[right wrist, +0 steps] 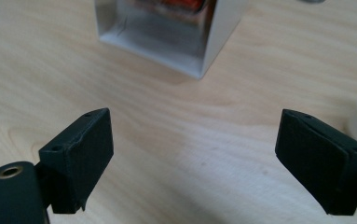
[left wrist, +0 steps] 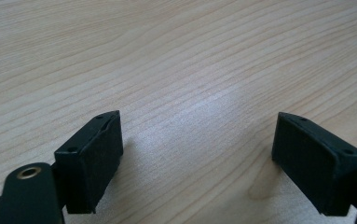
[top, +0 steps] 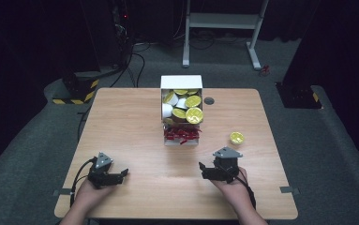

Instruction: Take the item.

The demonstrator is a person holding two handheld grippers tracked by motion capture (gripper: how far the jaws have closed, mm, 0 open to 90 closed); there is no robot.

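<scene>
- Two grippers, one in each hand, sit at the near edge of the table (top: 121, 117).
- The right gripper (right wrist: 192, 163) has its jaws spread wide with nothing between them, only bare wood (a yellow rim peeks in at the right edge of its own view).
- The left gripper (left wrist: 197, 163) is likewise wide apart and empty, low over the tabletop, near left.
- One loose yellow-lidded cup (top: 236, 138) stands alone just beyond the right gripper, slightly to its right.
- One white box (top: 182, 82) at centre, far side, holds about six yellow-lidded cups (top: 194, 115); red packets (top: 182, 135) fill its near compartment.
</scene>
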